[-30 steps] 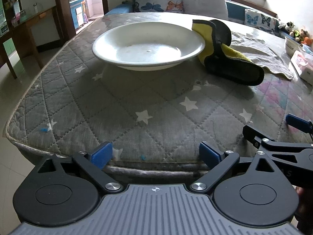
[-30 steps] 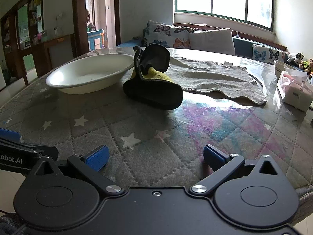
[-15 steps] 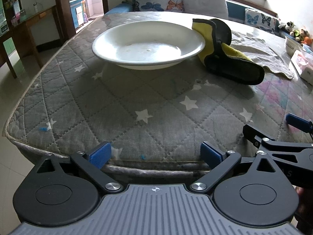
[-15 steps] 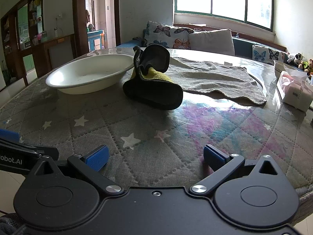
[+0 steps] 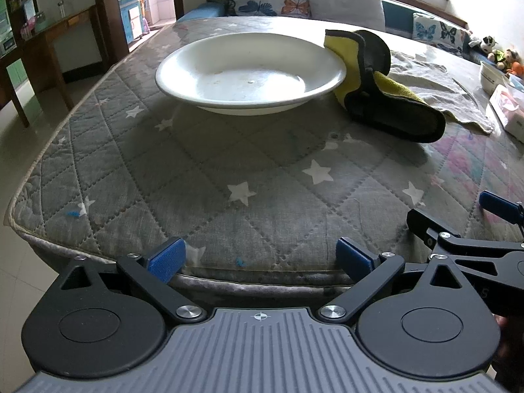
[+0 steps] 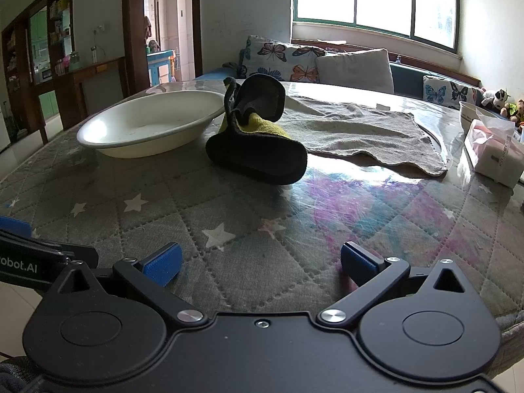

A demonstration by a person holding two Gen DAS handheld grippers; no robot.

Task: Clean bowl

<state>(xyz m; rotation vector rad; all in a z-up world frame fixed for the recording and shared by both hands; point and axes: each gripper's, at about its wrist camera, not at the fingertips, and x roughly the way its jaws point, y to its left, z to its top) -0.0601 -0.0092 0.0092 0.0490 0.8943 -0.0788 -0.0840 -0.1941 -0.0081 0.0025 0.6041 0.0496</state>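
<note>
Your 2 grippers — left gripper (image 5: 260,258), right gripper (image 6: 260,263) — hang at the table's (image 5: 137,177) near edge, jaws spread wide, holding nothing. The bowl (image 5: 250,72) sits farther back, cloth (image 5: 386,98) touching its right rim.

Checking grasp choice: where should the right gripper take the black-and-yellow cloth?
Probably the upright folded flap of the cloth, approached from the near side. It stands clear above the table cover, away from the bowl; the low end lies flat. The right gripper is open.
</note>
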